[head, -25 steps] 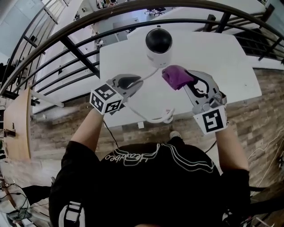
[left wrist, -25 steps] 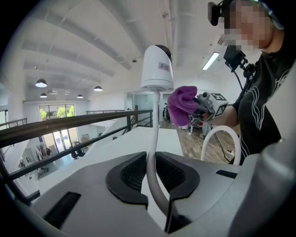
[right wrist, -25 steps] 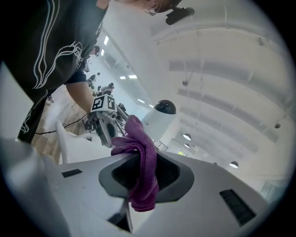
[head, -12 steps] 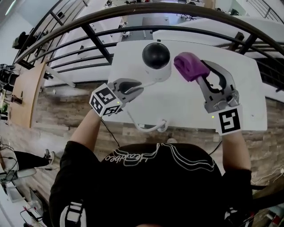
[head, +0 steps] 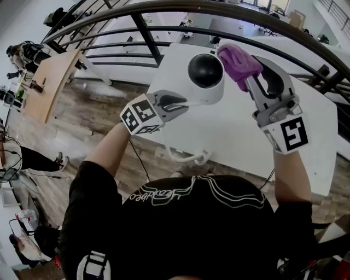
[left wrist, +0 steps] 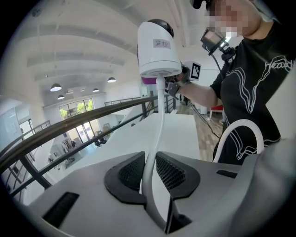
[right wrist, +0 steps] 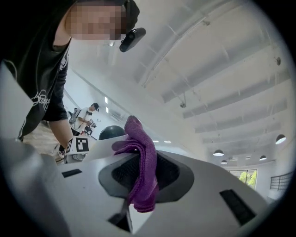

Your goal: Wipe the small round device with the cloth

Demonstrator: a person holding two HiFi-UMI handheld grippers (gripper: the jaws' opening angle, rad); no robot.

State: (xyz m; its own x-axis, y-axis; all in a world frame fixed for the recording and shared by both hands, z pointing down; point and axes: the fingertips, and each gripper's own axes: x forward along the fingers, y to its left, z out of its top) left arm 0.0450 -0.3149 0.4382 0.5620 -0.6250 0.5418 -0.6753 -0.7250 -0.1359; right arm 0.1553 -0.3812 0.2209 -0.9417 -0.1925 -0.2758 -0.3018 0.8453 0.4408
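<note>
Right gripper (head: 250, 76) with cloth (head: 238, 58) beside device (head: 205, 82)

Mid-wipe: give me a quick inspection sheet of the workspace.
Surface: white table.
Job's things: small round device lifted off the table; purple cloth at its far right edge.
Clutter: nothing seen.
Grippers: left gripper on the white cable, jaws just easing open; right gripper shut on the cloth.
Cables: white cable runs from the device through the left jaws, then loops below the table edge.
Surroundings: black railing, wooden floor, another person.
</note>
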